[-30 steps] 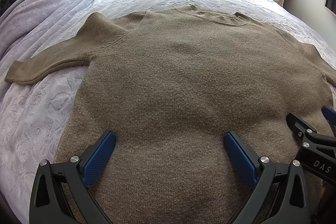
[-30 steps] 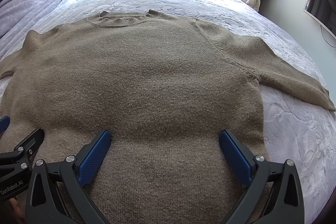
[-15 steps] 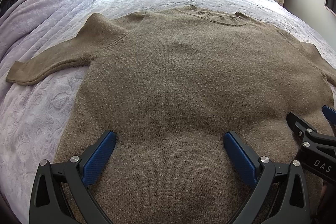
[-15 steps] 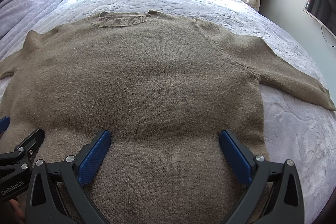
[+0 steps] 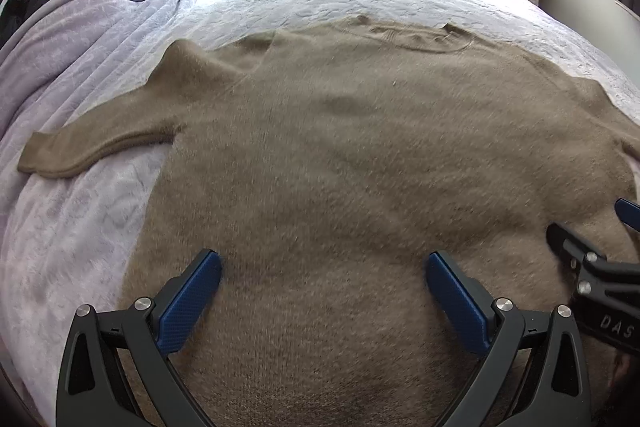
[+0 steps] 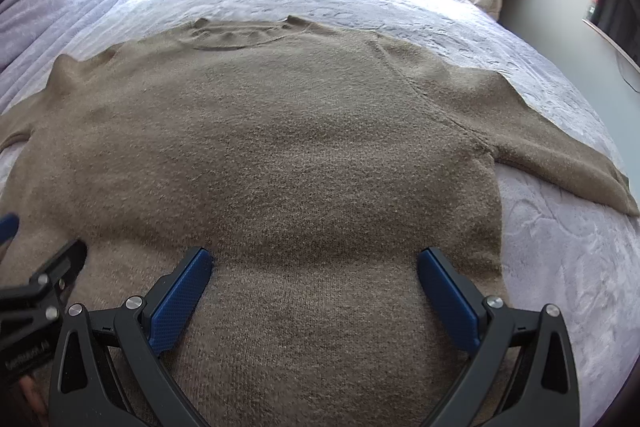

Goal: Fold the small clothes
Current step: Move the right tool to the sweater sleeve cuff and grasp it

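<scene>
We are viewing a brown sweater (image 5: 360, 167) lying flat, front up, on the bed (image 5: 100, 207), both sleeves spread outward. The left claw (image 5: 323, 291) and right claw (image 6: 314, 287) are hovering side by side above its lower body, jaws wide apart, gripping nothing. Judging the step as the first fold, we are advising a pinch at the hem or a sleeve cuff (image 5: 36, 159), both layers together, lifted evenly. No containers are appearing in either view.
</scene>
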Motion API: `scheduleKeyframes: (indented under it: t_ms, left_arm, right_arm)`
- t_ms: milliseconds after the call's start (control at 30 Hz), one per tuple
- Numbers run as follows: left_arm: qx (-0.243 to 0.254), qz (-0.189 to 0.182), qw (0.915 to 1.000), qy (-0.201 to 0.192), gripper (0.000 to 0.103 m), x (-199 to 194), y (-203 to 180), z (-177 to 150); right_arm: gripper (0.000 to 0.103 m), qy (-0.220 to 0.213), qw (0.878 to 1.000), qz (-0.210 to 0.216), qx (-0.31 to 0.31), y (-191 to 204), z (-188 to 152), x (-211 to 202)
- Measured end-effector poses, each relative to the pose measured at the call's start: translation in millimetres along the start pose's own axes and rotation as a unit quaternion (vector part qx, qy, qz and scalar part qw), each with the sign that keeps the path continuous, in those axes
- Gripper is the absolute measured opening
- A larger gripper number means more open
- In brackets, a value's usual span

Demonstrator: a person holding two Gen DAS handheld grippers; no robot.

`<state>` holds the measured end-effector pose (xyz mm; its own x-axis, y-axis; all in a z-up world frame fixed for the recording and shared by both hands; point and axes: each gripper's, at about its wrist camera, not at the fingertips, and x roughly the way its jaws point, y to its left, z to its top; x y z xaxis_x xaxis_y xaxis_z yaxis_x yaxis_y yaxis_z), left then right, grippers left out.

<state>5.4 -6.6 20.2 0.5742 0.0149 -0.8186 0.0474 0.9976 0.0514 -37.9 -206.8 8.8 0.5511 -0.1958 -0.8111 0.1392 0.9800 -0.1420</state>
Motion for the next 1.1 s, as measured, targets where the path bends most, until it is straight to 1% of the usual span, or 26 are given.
scheduleKeyframes:
  t_ms: [33, 100, 133, 233, 300, 333, 433, 533, 567, 600, 667, 767, 833, 967, 1100]
  left_arm:
    - [0.001, -0.005, 1.0000, -0.002, 0.103, -6, 0, 6]
    - [-0.004, -0.013, 0.9999, -0.008, 0.103, -18, -3, 17]
    - [0.001, -0.025, 0.9997, -0.003, 0.103, -23, -8, 26]
    - [0.023, -0.048, 0.9985, 0.010, 0.103, -33, -31, 45]
    - [0.030, -0.055, 0.9980, 0.010, 0.103, -38, -47, 56]
    - [0.033, -0.061, 0.9976, 0.009, 0.103, -40, -57, 63]
    - [0.042, -0.069, 0.9967, 0.002, 0.103, -45, -84, 76]
    - [0.052, -0.078, 0.9956, -0.001, 0.103, -46, -112, 87]
    - [0.055, -0.079, 0.9954, 0.001, 0.103, -44, -120, 90]
    - [0.058, -0.082, 0.9949, 0.006, 0.103, -40, -129, 94]
    - [0.060, -0.086, 0.9944, 0.014, 0.103, -34, -142, 98]
    - [0.062, -0.090, 0.9937, 0.028, 0.103, -26, -160, 102]
    - [0.062, -0.089, 0.9935, 0.034, 0.103, -22, -172, 104]
    - [0.066, -0.090, 0.9927, 0.045, 0.103, -14, -195, 105]
    - [0.076, -0.095, 0.9915, 0.047, 0.103, -12, -219, 107]
  right_arm:
    - [0.103, 0.000, 1.000, 0.002, -0.008, -2, 3, -5]
    - [0.103, -0.024, 1.000, 0.000, -0.005, -12, 7, -23]
    - [0.103, -0.037, 0.999, 0.011, 0.005, -24, 10, -33]
    - [0.103, -0.054, 0.996, 0.053, 0.036, -59, 19, -53]
    - [0.103, -0.063, 0.994, 0.068, 0.056, -84, 23, -60]
    - [0.103, -0.065, 0.993, 0.067, 0.066, -97, 25, -62]
    - [0.103, -0.068, 0.992, 0.051, 0.093, -134, 27, -63]
    - [0.103, -0.080, 0.988, 0.038, 0.125, -169, 23, -65]
    - [0.103, -0.082, 0.986, 0.028, 0.140, -181, 22, -65]
    - [0.103, -0.081, 0.984, 0.006, 0.157, -195, 20, -63]
    - [0.103, -0.074, 0.981, -0.019, 0.177, -215, 18, -60]
    - [0.103, -0.065, 0.978, -0.029, 0.197, -245, 13, -54]
    - [0.103, -0.059, 0.977, -0.039, 0.199, -259, 11, -50]
    - [0.103, -0.050, 0.980, -0.053, 0.184, -271, 8, -45]
    - [0.103, -0.044, 0.981, -0.055, 0.179, -280, 3, -45]
